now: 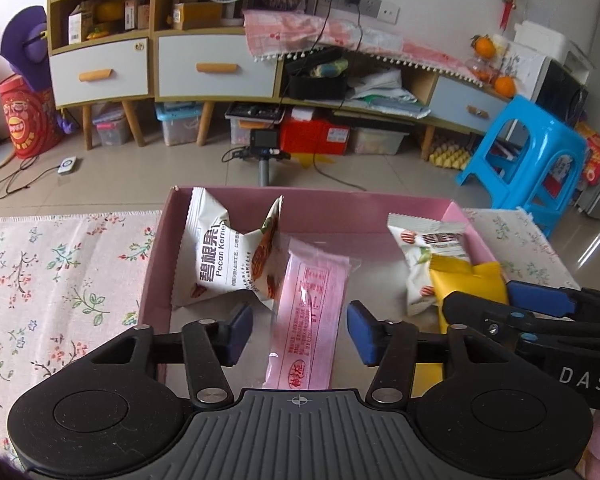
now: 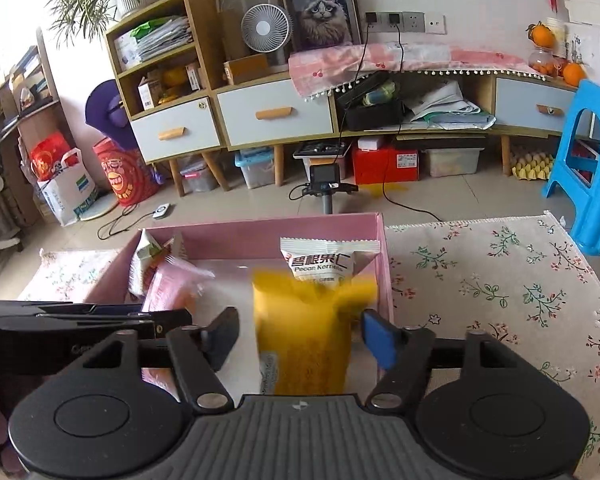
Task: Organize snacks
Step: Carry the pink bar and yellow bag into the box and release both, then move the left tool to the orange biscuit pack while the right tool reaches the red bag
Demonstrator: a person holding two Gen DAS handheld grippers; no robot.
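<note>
Fingers (image 1: 236, 330) apart, pink packet (image 1: 310, 312) loose between, touching neither

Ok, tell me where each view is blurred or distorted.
Right wrist view: the yellow packet between the claw's pads is motion-smeared, the pink packet softer too. Left wrist view: the pink packet is slightly blurred, the pecan packet sharp. Both views: fisheye bends the cabinet lines.

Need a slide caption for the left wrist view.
Left tool open around a pink snack packet over the pink box.
</note>
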